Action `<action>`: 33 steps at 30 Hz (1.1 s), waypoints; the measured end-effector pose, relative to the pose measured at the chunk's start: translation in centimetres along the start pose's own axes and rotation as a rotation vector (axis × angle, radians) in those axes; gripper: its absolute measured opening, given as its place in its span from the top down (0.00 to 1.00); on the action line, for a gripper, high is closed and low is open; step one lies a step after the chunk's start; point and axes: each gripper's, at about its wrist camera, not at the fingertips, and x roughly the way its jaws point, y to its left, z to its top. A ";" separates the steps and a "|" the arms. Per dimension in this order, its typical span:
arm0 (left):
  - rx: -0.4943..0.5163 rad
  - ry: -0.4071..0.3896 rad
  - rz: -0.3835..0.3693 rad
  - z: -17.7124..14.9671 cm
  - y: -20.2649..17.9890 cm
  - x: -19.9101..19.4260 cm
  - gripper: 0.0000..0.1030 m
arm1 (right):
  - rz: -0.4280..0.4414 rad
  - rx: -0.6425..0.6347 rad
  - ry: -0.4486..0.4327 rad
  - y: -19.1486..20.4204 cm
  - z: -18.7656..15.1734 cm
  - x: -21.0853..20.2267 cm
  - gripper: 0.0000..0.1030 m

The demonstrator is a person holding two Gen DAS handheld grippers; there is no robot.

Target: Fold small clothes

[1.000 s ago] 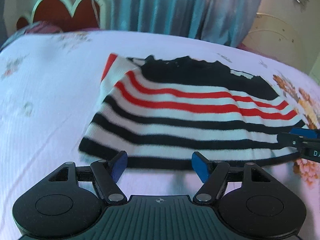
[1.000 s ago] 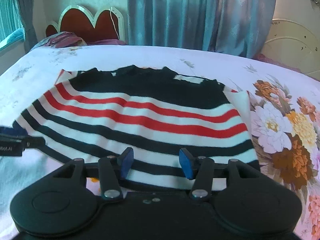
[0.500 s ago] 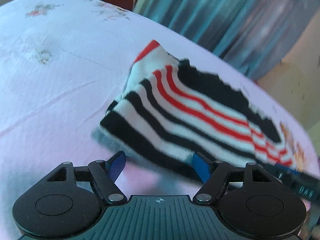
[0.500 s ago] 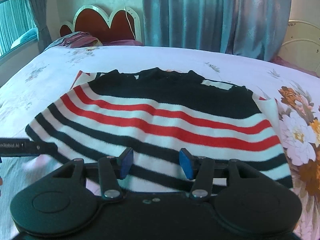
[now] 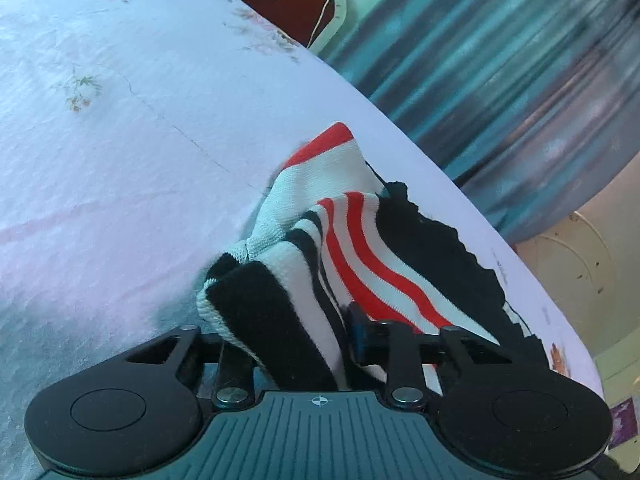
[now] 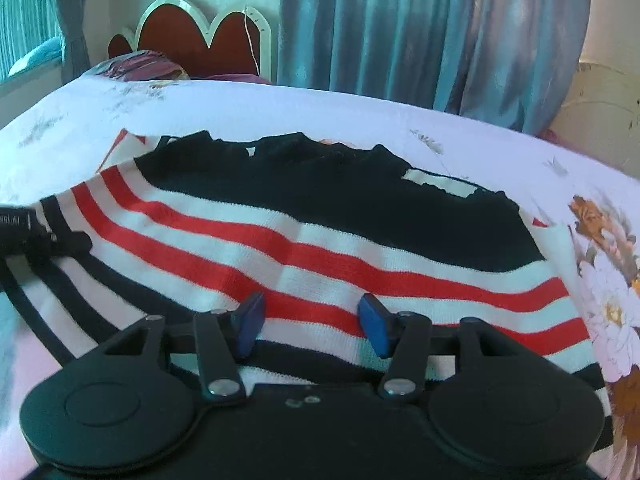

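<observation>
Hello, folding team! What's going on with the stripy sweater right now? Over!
Left gripper just closed, pinching the stripy sweater corner. Right gripper open over the hem, not gripping. Nothing in the way on the bedsheet.

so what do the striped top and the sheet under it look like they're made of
Striped top: looks like a soft knit, perhaps cotton or acrylic; fine ribbed rows show in the white bands, matte, and it bunches thickly where the left claw pinches it. Sheet: seems a thin woven or lightly quilted cotton, matte, with a crinkled texture and printed flowers.

sweater [image 6: 320, 240] on bed [image 6: 280, 108] | headboard [image 6: 192, 40] behind | curtain [image 6: 420, 32] behind
</observation>
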 end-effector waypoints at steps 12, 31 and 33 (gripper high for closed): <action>0.347 -0.094 -0.110 0.8 -8.3 -3.2 0.86 | 0.023 0.147 -0.010 -2.2 0.8 -2.4 0.50; 1.033 0.024 -0.156 -14.1 -24.6 -0.4 0.65 | 0.034 0.399 -0.036 -19.6 -1.8 -6.5 0.46; 1.080 0.031 -0.172 -14.6 -24.4 -1.1 0.45 | 0.078 0.414 -0.057 -19.8 -1.2 -6.5 0.39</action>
